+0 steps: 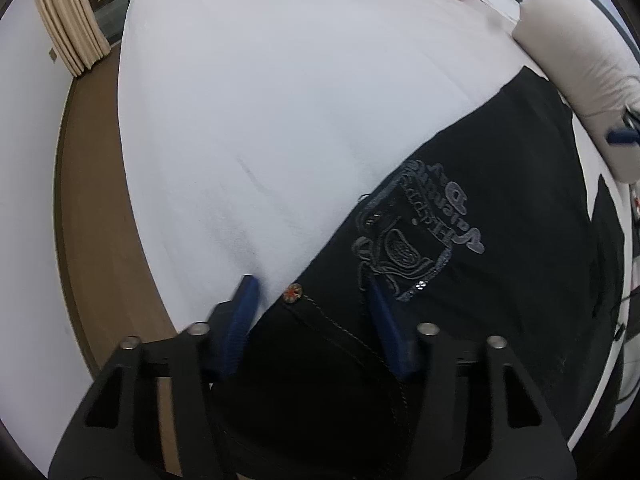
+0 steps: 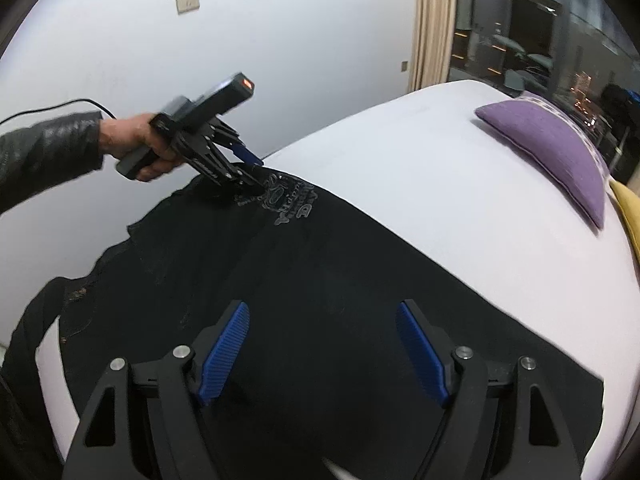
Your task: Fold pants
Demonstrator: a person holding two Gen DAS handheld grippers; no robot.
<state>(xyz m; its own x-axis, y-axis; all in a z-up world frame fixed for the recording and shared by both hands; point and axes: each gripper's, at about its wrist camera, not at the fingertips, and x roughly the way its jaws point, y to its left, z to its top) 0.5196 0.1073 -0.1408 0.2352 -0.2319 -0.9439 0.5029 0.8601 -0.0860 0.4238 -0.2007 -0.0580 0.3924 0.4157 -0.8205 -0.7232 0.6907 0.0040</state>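
Note:
Black pants (image 1: pixel 500 200) with a grey stitched logo (image 1: pixel 416 232) lie spread on a white bed sheet (image 1: pixel 260 120). My left gripper (image 1: pixel 311 284) points down at the waist corner beside a round button (image 1: pixel 292 293). One blue finger (image 1: pixel 244 308) rests over the sheet and the other over the cloth; the waist edge lies between them, unpinched. In the right wrist view a hand in a black sleeve holds that left gripper (image 2: pixel 258 176) at the far end of the pants (image 2: pixel 320 272). My right gripper (image 2: pixel 322 344) hovers open over the leg end, its fingers holding nothing.
A purple cushion (image 2: pixel 552 152) and a yellow one (image 2: pixel 630 208) lie at the head of the bed. A pale bulky roll (image 1: pixel 580 60) sits at the right edge of the left wrist view. Brown floor (image 1: pixel 100 240), a white wall and a beige curtain (image 2: pixel 432 20) border the bed.

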